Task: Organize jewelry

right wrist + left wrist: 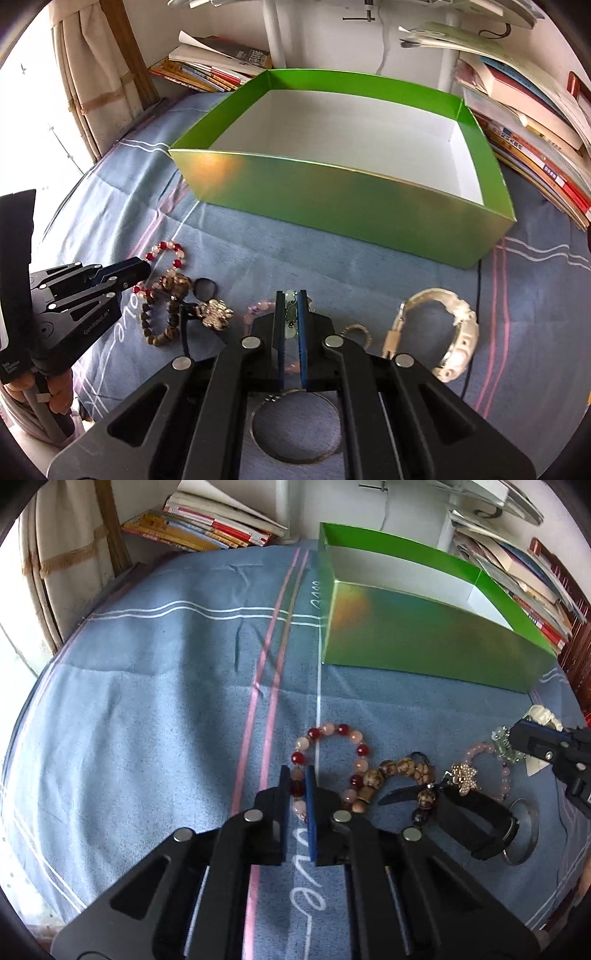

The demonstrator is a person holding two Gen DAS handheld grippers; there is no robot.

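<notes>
Red and pink bead bracelet (330, 763): glossy round beads, dark red alternating with pale pink, lying as a loop on the blue cloth (147, 709) in front of the green box (424, 642). In the left wrist view the loop is stretched, its long axis running from the jaws away toward the box. Its near side touches a brown bead bracelet (391, 775) of mottled wooden beads.

Left gripper (297, 775): clenched on the near run of the red and pink bracelet, beads pinched between the blue pads.

Right gripper (291, 306): closed on a pale green and white bead piece (291, 314) that stands between its pads; a pink bead bracelet (258, 308) lies just beside it, and whether the two are joined cannot be told.

Other pieces on the cloth: a gold flower charm (216, 314) beside the brown bracelet, a white watch (443, 332) lying on its side to the right, a thin silver bangle (295, 428) lying flat under the right gripper.

The box is open-topped, white inside, holding nothing visible. Books (535, 147) are stacked behind it.
</notes>
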